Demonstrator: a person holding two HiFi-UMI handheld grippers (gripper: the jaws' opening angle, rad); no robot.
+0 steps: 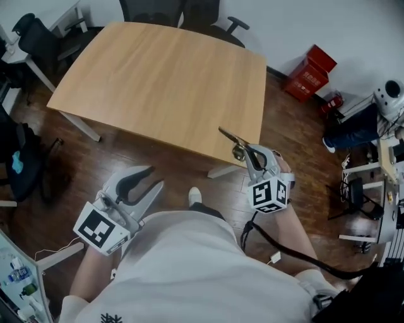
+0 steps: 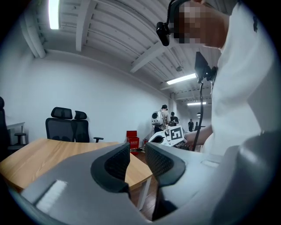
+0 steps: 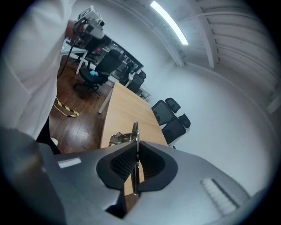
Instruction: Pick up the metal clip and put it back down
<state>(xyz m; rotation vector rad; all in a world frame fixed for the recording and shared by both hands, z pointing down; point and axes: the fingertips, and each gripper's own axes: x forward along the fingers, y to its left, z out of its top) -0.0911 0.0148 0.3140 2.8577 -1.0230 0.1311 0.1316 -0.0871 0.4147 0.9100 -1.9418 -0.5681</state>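
The metal clip (image 1: 232,142) is a thin steel clip, held just above the near right corner of the wooden table (image 1: 164,82). My right gripper (image 1: 245,155) is shut on it. In the right gripper view the clip (image 3: 135,139) stands edge-on between the pressed pads, its bent body sticking out past the fingertips over the table (image 3: 125,110). My left gripper (image 1: 155,178) hangs open and holds nothing, low at the left beside the person's body and off the table. The left gripper view shows its jaws (image 2: 137,163) apart, with the right gripper's marker cube (image 2: 175,134) beyond them.
Black office chairs (image 1: 173,9) stand at the table's far side, and another (image 1: 35,38) is at the far left. A red box (image 1: 310,72) sits on the wood floor at the right, near desks with equipment (image 1: 379,139). A black cable (image 1: 284,249) trails from the right gripper.
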